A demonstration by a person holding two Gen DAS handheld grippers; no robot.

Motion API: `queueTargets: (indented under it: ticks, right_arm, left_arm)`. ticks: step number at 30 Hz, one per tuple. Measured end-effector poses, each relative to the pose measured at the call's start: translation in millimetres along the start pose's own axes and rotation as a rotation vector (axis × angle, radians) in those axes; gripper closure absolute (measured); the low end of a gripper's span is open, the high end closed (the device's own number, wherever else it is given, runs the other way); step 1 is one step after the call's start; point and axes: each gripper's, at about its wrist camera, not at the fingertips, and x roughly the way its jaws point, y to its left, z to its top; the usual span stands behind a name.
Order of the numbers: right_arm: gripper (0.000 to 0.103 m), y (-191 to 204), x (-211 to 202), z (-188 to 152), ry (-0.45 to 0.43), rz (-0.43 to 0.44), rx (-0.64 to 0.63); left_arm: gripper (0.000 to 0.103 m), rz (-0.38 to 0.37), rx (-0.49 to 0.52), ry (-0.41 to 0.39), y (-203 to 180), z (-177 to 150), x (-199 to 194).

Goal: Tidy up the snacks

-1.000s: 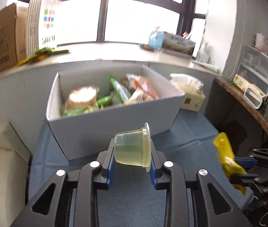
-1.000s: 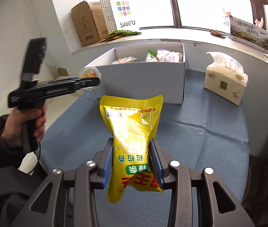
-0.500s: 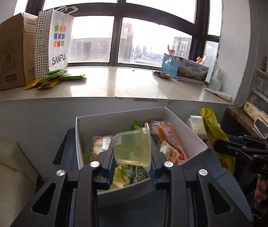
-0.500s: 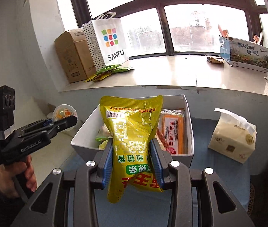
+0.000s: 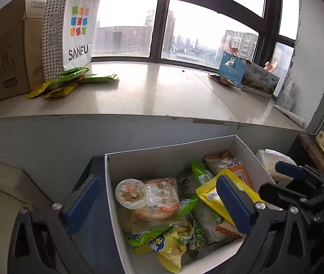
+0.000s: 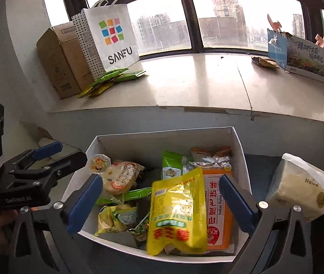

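A white box [image 5: 162,157] [image 6: 162,137] holds several snack packets. The clear jelly cup [image 5: 131,193] lies in its left part on a round bread pack; it also shows in the right wrist view [image 6: 99,163]. The yellow snack bag [image 6: 179,210] lies on top in the box's right half, partly over an orange packet; it also shows in the left wrist view [image 5: 210,194]. My left gripper [image 5: 159,207] is open and empty above the box. My right gripper [image 6: 159,205] is open and empty above the yellow bag.
A stone window ledge [image 5: 152,91] behind the box carries a cardboard box [image 5: 11,54], a SANFU paper bag [image 5: 75,27], green packets [image 5: 70,80] and a blue carton [image 5: 248,75]. A tissue pack [image 6: 299,187] stands right of the box on blue cloth.
Both grippers moved in over the box and opened. The jelly cup dropped from the left gripper into the box, and the yellow bag dropped from the right gripper into the box.
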Motion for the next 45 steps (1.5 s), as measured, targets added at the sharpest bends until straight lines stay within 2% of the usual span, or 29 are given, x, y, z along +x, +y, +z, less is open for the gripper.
queueTargets:
  ticks: [8,11,13,16,18,20,23,26,28,31,36,40,45]
  right_arm:
    - [0.000,-5,-24,-1,-0.047,0.004,-0.001]
    - [0.000,2,-40,-6,-0.076,-0.002,-0.039]
    - [0.000,7,-53,-12,-0.102,-0.014,-0.067]
    - [0.000,14,-75,-22,-0.142,-0.044,-0.090]
    - [0.000,19,-94,-31,-0.172,-0.044,-0.094]
    - [0.000,26,-116,-38,-0.206,-0.056,-0.114]
    - [0.000,35,-148,-52,-0.259,-0.093,-0.158]
    - [0.000,30,-171,-70,-0.249,-0.003,-0.098]
    - [0.000,23,-181,-85,-0.219,0.006,-0.038]
    - [0.000,18,-200,-109,-0.223,-0.044,-0.023]
    - [0.000,20,-235,-138,-0.246,-0.130,-0.002]
    - [0.000,28,-251,-152,-0.247,-0.065,-0.007]
    - [0.000,46,-253,-155,-0.252,-0.122,-0.077]
  left_arm:
    - [0.000,0.043,0.083,-0.048,-16,-11,-31]
    - [0.000,0.019,0.107,-0.085,-23,-22,-50]
    - [0.000,0.014,0.094,-0.094,-26,-28,-62]
    - [0.000,0.057,0.056,-0.108,-26,-40,-79]
    - [0.000,0.045,0.037,-0.111,-26,-49,-92]
    - [0.000,0.024,0.039,-0.123,-30,-58,-110]
    - [0.000,0.072,0.082,-0.162,-45,-79,-140]
    - [0.000,0.124,0.139,-0.186,-64,-99,-166]
    - [0.000,0.074,0.139,-0.181,-72,-112,-184]
    - [0.000,0.017,0.124,-0.169,-85,-127,-207]
    - [0.000,-0.009,0.114,-0.158,-102,-145,-234]
    - [0.000,-0.046,0.089,-0.177,-104,-148,-253]
    - [0.000,-0.055,0.095,-0.181,-105,-147,-257]
